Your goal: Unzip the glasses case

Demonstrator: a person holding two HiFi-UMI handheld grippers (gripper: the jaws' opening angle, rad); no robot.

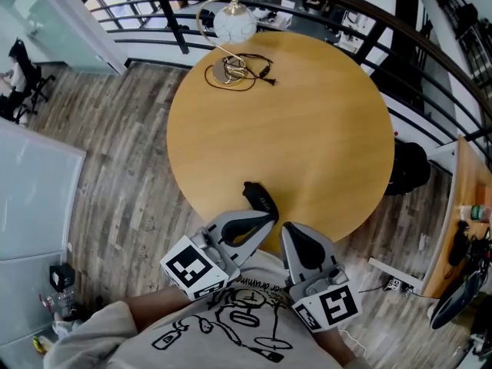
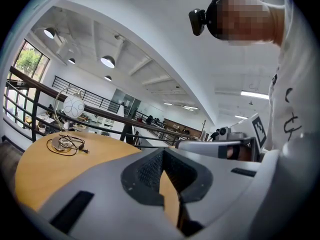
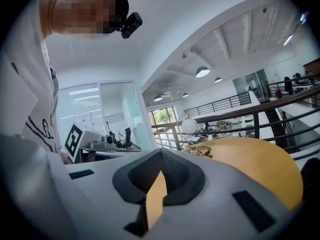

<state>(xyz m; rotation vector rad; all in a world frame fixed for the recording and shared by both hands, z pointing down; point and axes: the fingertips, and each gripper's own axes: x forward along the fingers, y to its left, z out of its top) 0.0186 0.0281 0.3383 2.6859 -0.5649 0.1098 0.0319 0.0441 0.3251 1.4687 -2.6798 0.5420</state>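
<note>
A small black glasses case (image 1: 260,196) lies on the round wooden table (image 1: 307,121), close to its near edge. My left gripper (image 1: 269,221) is held just before that edge, its tip a little short of the case, and its jaws meet at the tip with nothing between them. My right gripper (image 1: 291,227) hangs beside it, to the right of the case, also shut and empty. In both gripper views the jaws close to a point over the tabletop (image 2: 45,169) (image 3: 260,164). The case does not show clearly in either gripper view.
A white globe lamp (image 1: 234,23) and its coiled cable (image 1: 234,71) sit at the table's far side. A black railing (image 1: 400,37) curves behind the table. A dark bag (image 1: 407,167) stands on the floor at the right, near another table (image 1: 469,206).
</note>
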